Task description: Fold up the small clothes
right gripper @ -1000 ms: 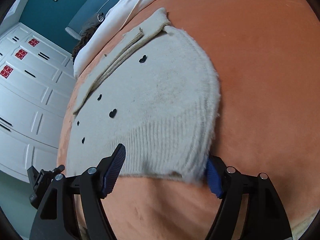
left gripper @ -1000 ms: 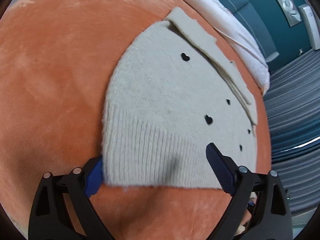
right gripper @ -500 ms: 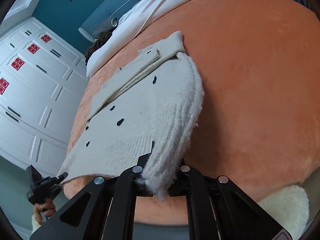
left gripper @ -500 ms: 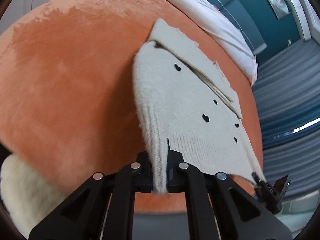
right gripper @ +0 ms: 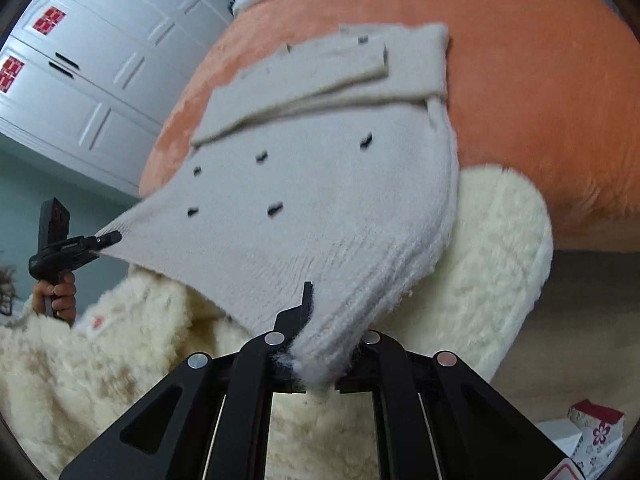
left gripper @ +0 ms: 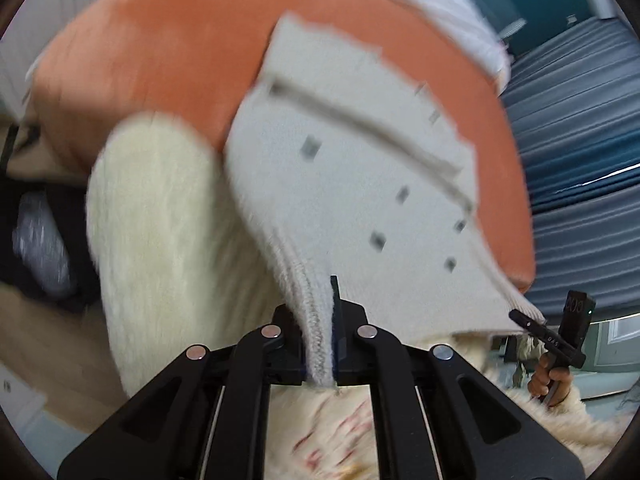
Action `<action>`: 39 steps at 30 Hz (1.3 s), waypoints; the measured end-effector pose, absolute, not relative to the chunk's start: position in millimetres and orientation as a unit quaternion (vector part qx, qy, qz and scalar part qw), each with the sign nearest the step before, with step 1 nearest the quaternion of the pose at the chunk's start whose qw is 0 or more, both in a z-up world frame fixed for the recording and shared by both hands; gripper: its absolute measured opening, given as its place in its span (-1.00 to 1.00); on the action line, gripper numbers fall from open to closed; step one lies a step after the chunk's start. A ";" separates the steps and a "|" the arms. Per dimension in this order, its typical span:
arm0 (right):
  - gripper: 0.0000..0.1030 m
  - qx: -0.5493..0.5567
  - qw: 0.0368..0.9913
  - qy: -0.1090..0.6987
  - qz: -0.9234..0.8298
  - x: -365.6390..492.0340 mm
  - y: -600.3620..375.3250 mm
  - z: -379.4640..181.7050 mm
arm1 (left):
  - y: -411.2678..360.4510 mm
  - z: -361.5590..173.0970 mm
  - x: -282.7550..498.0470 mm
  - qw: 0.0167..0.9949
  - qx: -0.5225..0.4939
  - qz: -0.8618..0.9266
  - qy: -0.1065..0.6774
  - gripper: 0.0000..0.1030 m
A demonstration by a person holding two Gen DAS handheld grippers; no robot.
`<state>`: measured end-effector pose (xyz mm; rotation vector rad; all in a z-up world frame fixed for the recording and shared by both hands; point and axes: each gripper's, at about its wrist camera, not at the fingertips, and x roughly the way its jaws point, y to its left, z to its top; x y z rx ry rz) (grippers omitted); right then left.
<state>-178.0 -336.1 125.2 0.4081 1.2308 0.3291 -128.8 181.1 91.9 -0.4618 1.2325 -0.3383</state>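
Observation:
A small cream knit sweater with dark heart marks (left gripper: 352,184) hangs stretched between both grippers, its far end still resting on the orange cushion (left gripper: 192,64). My left gripper (left gripper: 320,344) is shut on one corner of the ribbed hem. My right gripper (right gripper: 320,356) is shut on the other hem corner of the sweater (right gripper: 320,208). Each gripper shows in the other's view: the right one (left gripper: 532,326) at the sweater's right corner, the left one (right gripper: 100,240) at its left corner. The folded sleeves (right gripper: 320,76) lie across the sweater's far end.
The person's fluffy cream garment (left gripper: 160,240) fills the space under the sweater, and it also shows in the right wrist view (right gripper: 488,248). White cupboards (right gripper: 80,60) stand at the left. A white pillow (left gripper: 440,12) lies beyond the cushion. A floral box (right gripper: 596,428) sits at the lower right.
Both grippers closed on the hem corners, then lifted and pulled the sweater back toward me off the cushion's near edge. The view is now blurred with motion.

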 end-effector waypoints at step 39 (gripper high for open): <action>-0.84 0.186 0.872 0.451 -0.033 117.7 -352.2 19.8 | 98.6 -18.0 186.0 0.854 -0.081 -0.136 0.496 -0.79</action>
